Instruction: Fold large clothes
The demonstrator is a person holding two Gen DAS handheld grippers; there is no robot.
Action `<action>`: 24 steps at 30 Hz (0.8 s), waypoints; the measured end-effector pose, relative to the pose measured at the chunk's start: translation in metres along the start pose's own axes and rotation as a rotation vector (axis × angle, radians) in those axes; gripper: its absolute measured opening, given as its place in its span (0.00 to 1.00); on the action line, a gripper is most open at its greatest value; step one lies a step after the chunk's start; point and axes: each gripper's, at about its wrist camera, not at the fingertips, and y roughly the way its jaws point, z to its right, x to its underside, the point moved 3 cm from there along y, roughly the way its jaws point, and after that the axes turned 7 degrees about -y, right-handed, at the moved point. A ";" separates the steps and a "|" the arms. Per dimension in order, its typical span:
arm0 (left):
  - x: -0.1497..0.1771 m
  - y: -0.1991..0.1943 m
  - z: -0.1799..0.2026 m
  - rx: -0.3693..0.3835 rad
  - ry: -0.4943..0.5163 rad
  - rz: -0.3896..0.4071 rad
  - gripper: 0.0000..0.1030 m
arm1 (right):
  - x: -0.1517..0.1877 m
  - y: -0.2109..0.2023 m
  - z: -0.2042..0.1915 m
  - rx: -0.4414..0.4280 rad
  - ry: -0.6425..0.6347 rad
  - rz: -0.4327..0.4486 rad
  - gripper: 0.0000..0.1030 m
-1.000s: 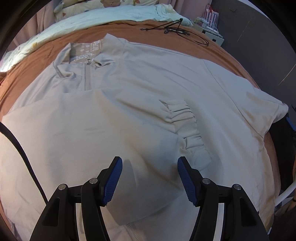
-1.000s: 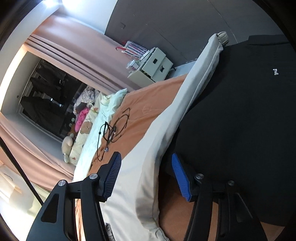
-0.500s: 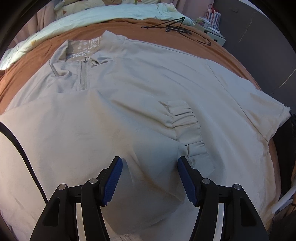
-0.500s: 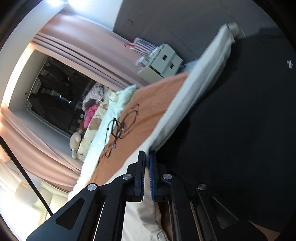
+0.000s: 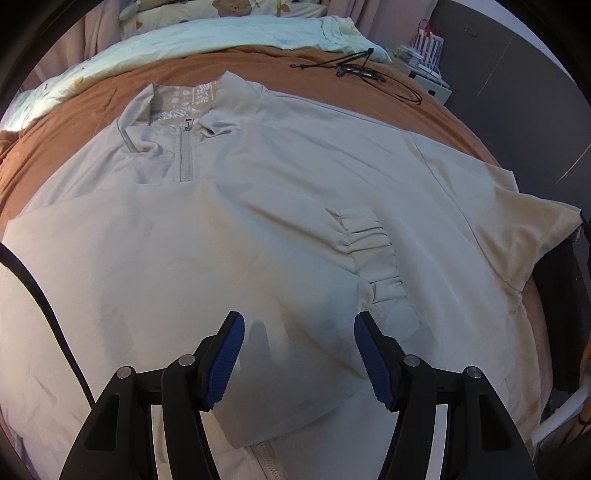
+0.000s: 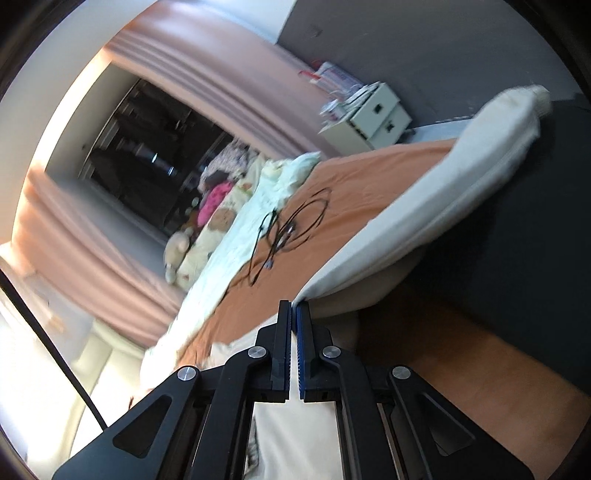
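A beige zip-neck jacket (image 5: 295, 184) lies front up on the bed. One sleeve is folded across its chest, the gathered cuff (image 5: 373, 254) near the middle. My left gripper (image 5: 299, 332) hovers open over that folded sleeve with nothing between its blue pads. The other sleeve (image 5: 517, 229) hangs off the right edge of the bed. In the right wrist view my right gripper (image 6: 294, 308) is shut on the edge of that sleeve (image 6: 443, 192). The cloth stretches from the fingertips up to its cuff (image 6: 541, 94).
An orange-brown sheet (image 5: 74, 122) covers the bed, with a pale quilt (image 5: 240, 33) and plush toys (image 6: 207, 236) at its head. A black cable (image 5: 369, 70) lies beyond the collar. A dark garment (image 6: 535, 240) lies beside the sleeve. A white drawer unit (image 6: 373, 118) stands by the grey wall.
My right gripper has closed from open onto the sleeve's edge, then shifted and rolled a little with the cloth in it. My left gripper has stayed open and nearly still.
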 end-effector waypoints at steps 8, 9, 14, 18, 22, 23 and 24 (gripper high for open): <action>0.005 -0.023 -0.013 -0.009 -0.012 0.024 0.62 | 0.021 0.039 -0.023 0.008 -0.073 -0.162 0.00; 0.005 -0.027 -0.016 -0.012 -0.016 0.028 0.62 | 0.025 0.044 -0.024 0.004 -0.077 -0.188 0.00; 0.008 -0.045 -0.031 -0.023 -0.040 0.045 0.62 | 0.033 0.058 -0.035 -0.004 -0.106 -0.280 0.00; 0.012 -0.057 -0.041 -0.027 -0.060 0.049 0.62 | 0.035 0.068 -0.047 -0.009 -0.111 -0.341 0.00; 0.019 -0.067 -0.044 -0.032 -0.067 0.047 0.62 | 0.025 0.061 -0.045 0.019 -0.078 -0.366 0.00; 0.021 -0.070 -0.044 -0.033 -0.067 0.046 0.62 | 0.020 0.056 -0.042 0.020 -0.060 -0.362 0.00; 0.023 -0.073 -0.045 -0.034 -0.067 0.045 0.62 | 0.014 0.052 -0.038 0.023 -0.045 -0.358 0.00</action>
